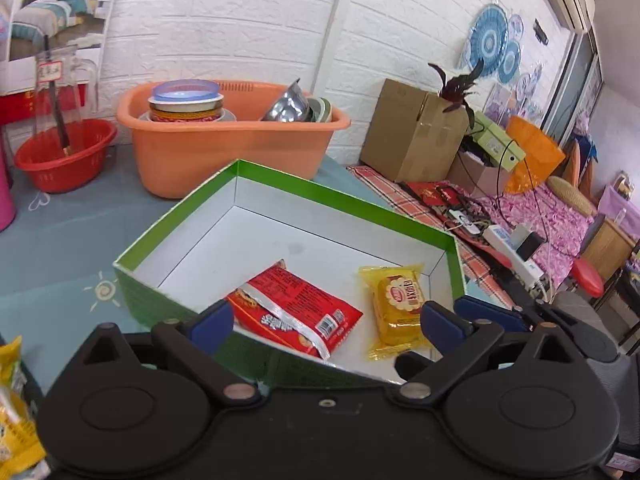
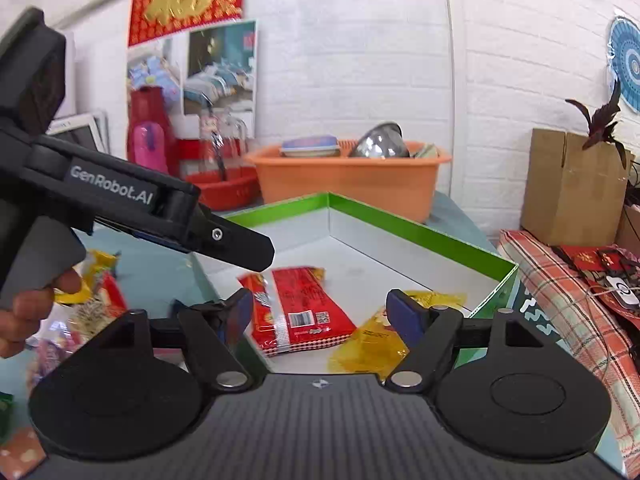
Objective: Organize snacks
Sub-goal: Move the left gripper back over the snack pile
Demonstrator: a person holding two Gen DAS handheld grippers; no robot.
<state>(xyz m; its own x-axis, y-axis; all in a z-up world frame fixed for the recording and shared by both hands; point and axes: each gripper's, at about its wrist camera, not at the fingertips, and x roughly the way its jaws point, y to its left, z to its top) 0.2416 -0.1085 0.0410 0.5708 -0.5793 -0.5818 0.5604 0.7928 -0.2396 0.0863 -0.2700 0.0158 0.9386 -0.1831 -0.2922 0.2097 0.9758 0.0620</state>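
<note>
Nearest the cameras, both grippers are standing with their jaws spread wide and nothing pinched between the blue pads: the left gripper (image 1: 326, 322) is hanging over the near wall of the green box (image 1: 344, 200), and the right gripper (image 2: 320, 312) is hovering at the same box from the other side, with a person's hand (image 2: 28, 312) showing at the left edge of its view, wrapped around the left tool's handle. Just beyond the fingertips, inside the box on its white floor, a red snack packet (image 1: 296, 312) is lying flat with its barcode face up, and a yellow snack packet (image 1: 396, 308) is lying beside it, the two close together but apart. Outside the box, on the blue table (image 1: 60, 240), more loose snacks (image 2: 92, 296) are lying in a heap. Farther back, an orange tub (image 1: 224, 148) holding bowls is sitting by the white brick wall, with a red basket (image 1: 64, 156) next to it and a cardboard box (image 1: 412, 132) off to the other side.
</note>
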